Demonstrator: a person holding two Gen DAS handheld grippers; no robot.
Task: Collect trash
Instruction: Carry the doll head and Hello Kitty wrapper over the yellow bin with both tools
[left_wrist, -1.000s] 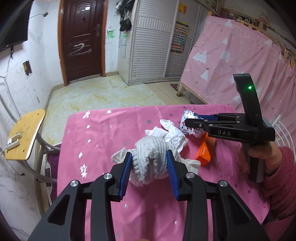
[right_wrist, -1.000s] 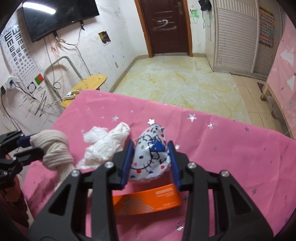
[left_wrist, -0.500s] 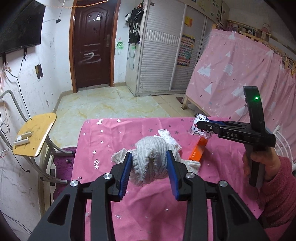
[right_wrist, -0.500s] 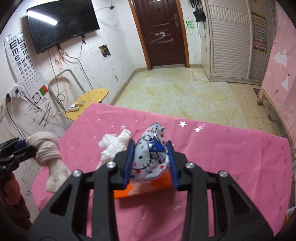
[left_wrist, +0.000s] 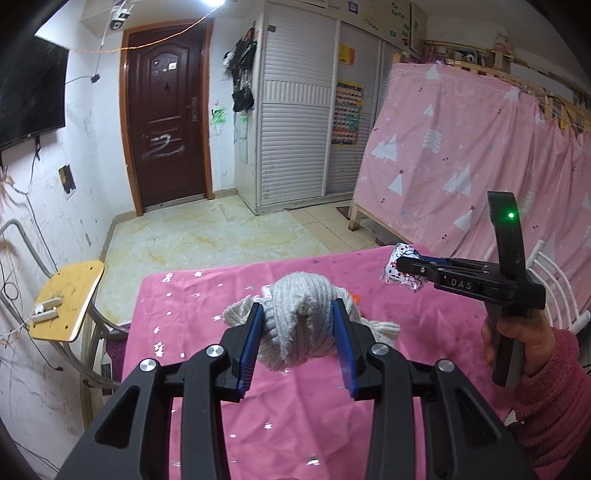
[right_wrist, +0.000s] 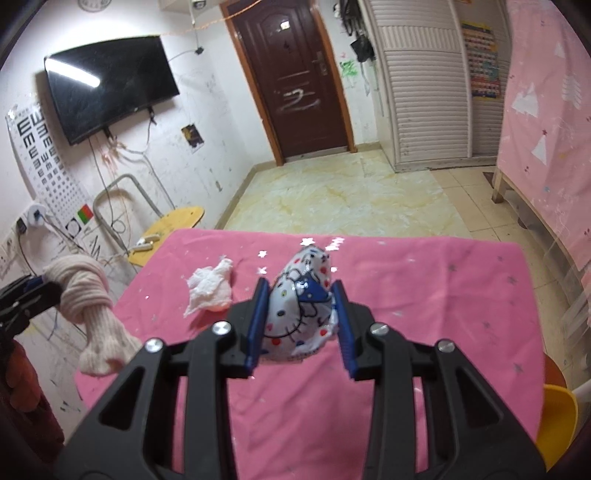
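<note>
Carrying both loads clear of the bench (right_wrist: 461, 291) is the step now, so keep your squeeze steady. Your left gripper (left_wrist: 298, 334) has its jaws clenched on the knotted knit sock (left_wrist: 299, 317), centre frame; your right gripper (right_wrist: 300, 319) grasps the cartoon-cat snack wrapper (right_wrist: 299, 310). No bin shows, so I'd find one before letting go. That crumpled tissue (right_wrist: 210, 288), left of centre, sits waiting on the pink cloth.

Table (right_wrist: 424, 295): crumpled tissue (right_wrist: 210, 288) near left edge, sole obstacle; right half bare. Chair (right_wrist: 173, 225) beside far-left corner.
</note>
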